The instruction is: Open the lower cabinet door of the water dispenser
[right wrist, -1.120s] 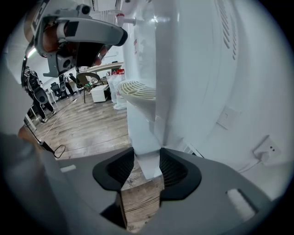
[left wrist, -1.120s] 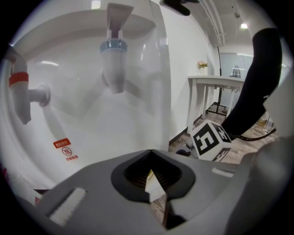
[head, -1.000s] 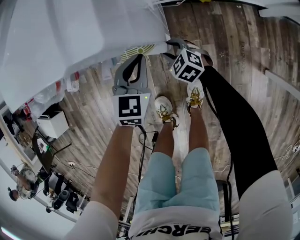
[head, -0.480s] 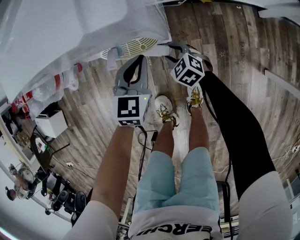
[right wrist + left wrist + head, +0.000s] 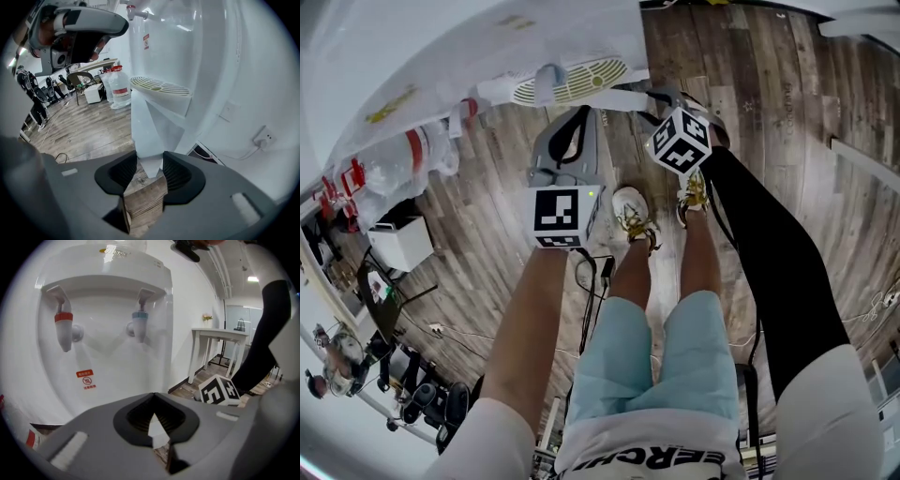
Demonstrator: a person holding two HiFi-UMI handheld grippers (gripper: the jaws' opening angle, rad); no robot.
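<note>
The water dispenser [image 5: 108,366] stands straight ahead of the person, white, with a red tap [image 5: 63,326] and a blue tap [image 5: 139,323] under its top ledge. Below the taps sits the slotted drip tray [image 5: 159,86], and directly under that tray is the lower cabinet door [image 5: 146,126].

The right hand-held gripper [image 5: 150,169] is at the foot of the dispenser's front, pointing steeply down. Its jaws stand wide, and the door's free edge fills the gap between them, with a pad against each face of the panel, so this gripper is gripping the door. The panel angles out from the dispenser's body.

The left hand-held gripper [image 5: 157,430] is level with the dispenser's front and apart from it, aimed at the wall under the taps. Its jaws are closed together with nothing between them.

Beside the dispenser, on the red tap's side, a water bottle [image 5: 118,86] with a red cap stands on the wooden floor [image 5: 79,126]. On the blue tap's side a white worktop [image 5: 220,333] stands against the wall.
</note>
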